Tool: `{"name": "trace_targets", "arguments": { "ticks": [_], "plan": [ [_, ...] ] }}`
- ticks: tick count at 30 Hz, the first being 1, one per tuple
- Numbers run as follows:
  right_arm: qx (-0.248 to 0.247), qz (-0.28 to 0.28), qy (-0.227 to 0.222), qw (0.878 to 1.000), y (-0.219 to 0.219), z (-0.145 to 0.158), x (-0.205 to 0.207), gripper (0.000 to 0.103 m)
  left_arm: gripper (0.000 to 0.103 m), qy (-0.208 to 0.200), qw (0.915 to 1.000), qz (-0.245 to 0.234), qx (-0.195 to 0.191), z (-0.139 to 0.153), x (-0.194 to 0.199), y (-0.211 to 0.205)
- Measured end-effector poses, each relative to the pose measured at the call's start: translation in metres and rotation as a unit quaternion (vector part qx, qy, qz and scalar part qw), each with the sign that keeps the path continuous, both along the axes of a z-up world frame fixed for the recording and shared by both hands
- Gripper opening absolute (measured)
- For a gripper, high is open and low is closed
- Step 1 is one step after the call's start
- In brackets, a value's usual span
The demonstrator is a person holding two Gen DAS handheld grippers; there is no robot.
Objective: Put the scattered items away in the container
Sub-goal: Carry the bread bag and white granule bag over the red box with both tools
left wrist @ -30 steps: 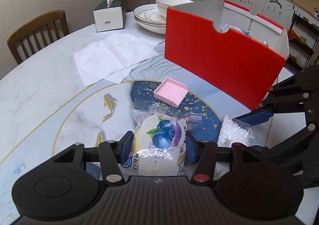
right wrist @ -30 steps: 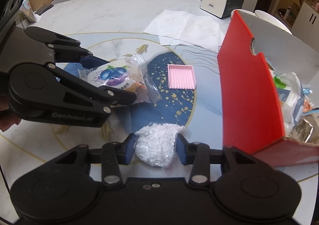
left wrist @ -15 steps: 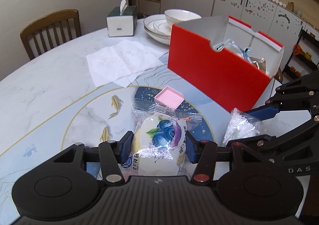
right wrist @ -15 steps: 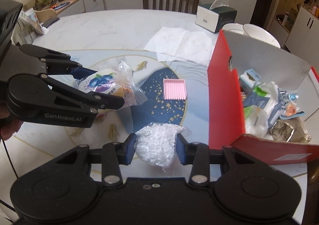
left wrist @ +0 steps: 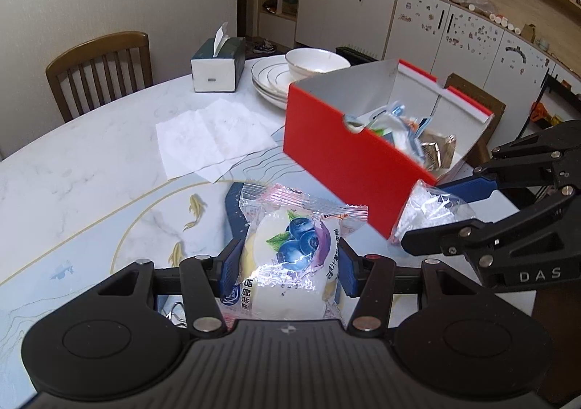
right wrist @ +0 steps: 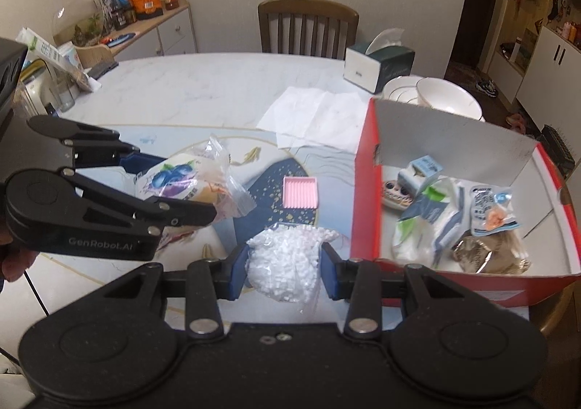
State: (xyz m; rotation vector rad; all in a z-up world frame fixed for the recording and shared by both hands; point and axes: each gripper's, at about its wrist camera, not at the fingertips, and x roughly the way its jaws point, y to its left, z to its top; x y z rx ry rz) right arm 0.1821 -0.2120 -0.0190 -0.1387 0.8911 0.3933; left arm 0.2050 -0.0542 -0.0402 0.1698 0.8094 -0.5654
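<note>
Both grippers are up off the tabletop beside the red box, each with something in its grasp. The left gripper is clamped on a blueberry snack packet, its blue pads pressing the wrapper from both sides; seen from the right wrist, that same packet hangs in the air to the left of the box. The right gripper is closed on a clear bag of white pellets, held just by the box's near left corner; from the left wrist the bag sits right against that red corner.

The red box stands open, white inside, and already holds several wrapped items, among them a small blue-and-white carton and a crinkled foil packet. A pink ridged tray lies flat on the tabletop just left of the box. Behind the box are spread white paper sheets, a tissue box, and stacked plates with a bowl
</note>
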Motion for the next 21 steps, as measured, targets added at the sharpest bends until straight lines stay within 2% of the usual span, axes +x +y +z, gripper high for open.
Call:
{"name": "trace_targets", "arguments": {
  "ticks": [10, 21],
  "plan": [
    [0.014, -0.001, -0.019, 1.0, -0.04, 0.021, -0.001, 0.039, 0.052, -0.01, 0.9999, 0.007, -0.011, 0.023, -0.017, -0.026],
    [0.018, -0.005, -0.03, 0.999, -0.092, 0.026, 0.009, 0.038, 0.052, -0.019, 0.9997, 0.006, -0.015, 0.035, -0.021, -0.073]
  ]
}}
